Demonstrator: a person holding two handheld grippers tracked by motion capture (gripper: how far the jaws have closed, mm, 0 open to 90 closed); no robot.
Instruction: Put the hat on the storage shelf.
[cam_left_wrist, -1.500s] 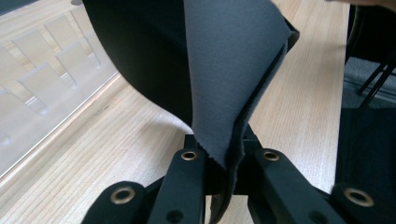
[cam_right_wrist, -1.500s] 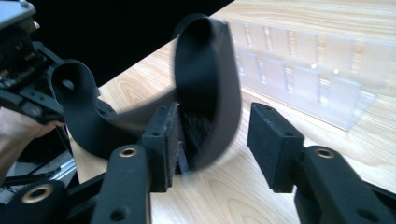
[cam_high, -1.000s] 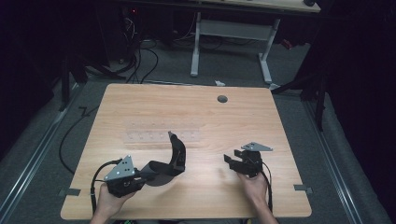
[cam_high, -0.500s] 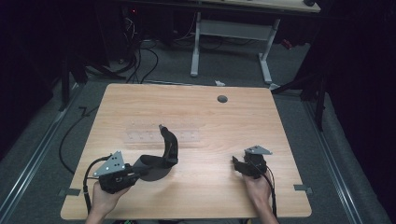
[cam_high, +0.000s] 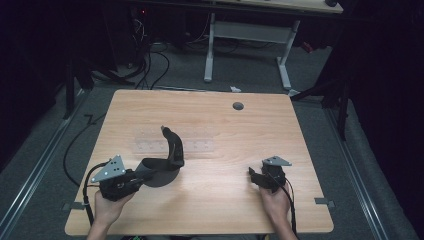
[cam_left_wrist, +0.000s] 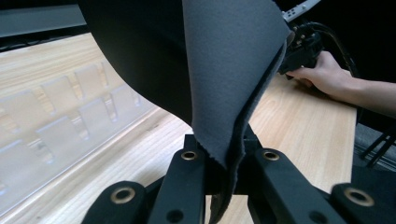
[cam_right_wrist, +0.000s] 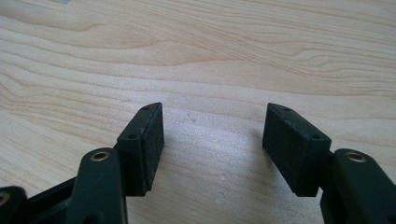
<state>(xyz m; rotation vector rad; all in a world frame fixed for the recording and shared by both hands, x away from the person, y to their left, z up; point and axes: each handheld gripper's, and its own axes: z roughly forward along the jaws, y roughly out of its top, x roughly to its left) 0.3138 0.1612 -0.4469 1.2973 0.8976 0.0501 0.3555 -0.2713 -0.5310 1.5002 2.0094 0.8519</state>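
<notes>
A dark grey piece of cloth (cam_high: 169, 152) hangs lifted over the front left of the wooden table (cam_high: 225, 125), curling upward from my left gripper (cam_high: 142, 176). In the left gripper view the left gripper (cam_left_wrist: 226, 161) is shut on the folded lower edge of the cloth (cam_left_wrist: 224, 70). My right gripper (cam_high: 254, 175) rests low at the front right. In the right gripper view the right gripper (cam_right_wrist: 212, 135) is open; its jaws have just been opening, with bare wood between the pads (cam_right_wrist: 149, 140).
A clear plastic rack (cam_high: 197, 146) lies flat near the table's middle, just behind the cloth. A round cable hole (cam_high: 238, 105) sits near the far edge. Cables trail off the left side. The person's right hand (cam_left_wrist: 327, 77) appears in the left gripper view.
The left gripper has drifted left with the cloth, whose upper end has moved left and farther back. The right gripper's jaws stand a little wider; that hand has barely moved.
</notes>
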